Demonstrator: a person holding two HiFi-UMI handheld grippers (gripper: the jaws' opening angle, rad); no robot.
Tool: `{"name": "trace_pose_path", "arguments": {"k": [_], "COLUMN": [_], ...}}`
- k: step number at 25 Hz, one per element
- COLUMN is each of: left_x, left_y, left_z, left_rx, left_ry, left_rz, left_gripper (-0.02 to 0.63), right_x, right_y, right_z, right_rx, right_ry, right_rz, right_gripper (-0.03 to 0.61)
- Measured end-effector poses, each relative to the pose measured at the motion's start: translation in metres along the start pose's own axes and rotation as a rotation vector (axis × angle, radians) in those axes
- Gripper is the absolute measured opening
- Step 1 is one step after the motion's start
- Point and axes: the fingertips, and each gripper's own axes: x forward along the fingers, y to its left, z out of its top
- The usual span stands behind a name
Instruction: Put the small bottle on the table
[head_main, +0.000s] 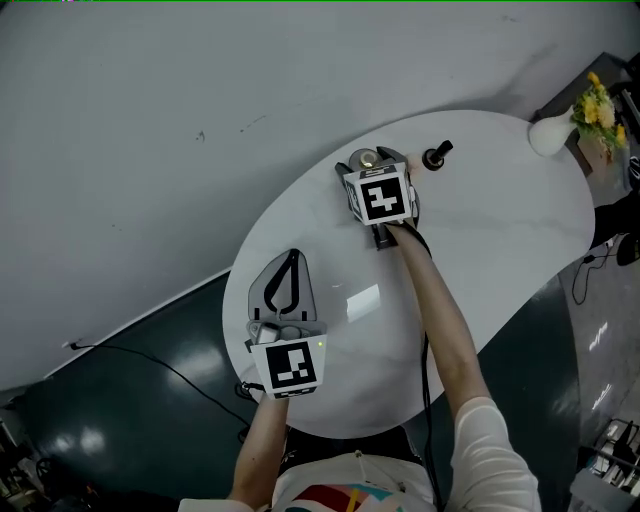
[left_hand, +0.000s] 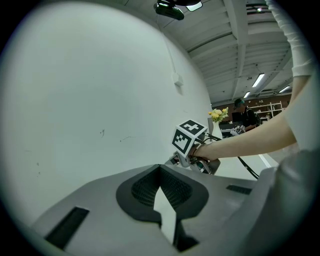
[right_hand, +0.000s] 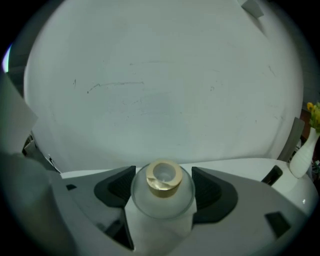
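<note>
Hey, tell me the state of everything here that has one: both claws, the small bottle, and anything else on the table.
left claw: shut, nothing in it.
right claw: shut on the small bottle.
small bottle: upright, uncapped; whether it rests on the table can't be told.
small dark object: on the table, apart from the right claw.
vase: upright, holding yellow flowers.

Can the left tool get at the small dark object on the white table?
Probably not directly: the right tool, holding a frosted glass bottle, sits between left tool and small dark object.
</note>
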Motion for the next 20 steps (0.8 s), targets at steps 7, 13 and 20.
{"name": "trace_pose_path", "arguments": {"k": [7,13,20], "left_x": [-0.01,-0.028,-0.057], "left_y": [0.004,0.007,0.007], "left_z": [0.053,0.11,0.158], "left_rx": [0.026,0.023,0.006], "left_ry": [-0.073,-0.175,-0.271], "left_rz": [0.012,0.033,0.055], "left_gripper": [0.008,0.008,0.008], "right_x": [-0.076,-0.18,-0.308], "right_y": [-0.008,0.005,0.03], "right_z": [0.058,0.115,0.142], "right_rx": [-0.039,0.031,0.054], "right_ry": [-0.139,-0.347,-0.563], "right_rz": [-0.027,0.043,0.044], "right_gripper": [0.338,0.334,0.197]}}
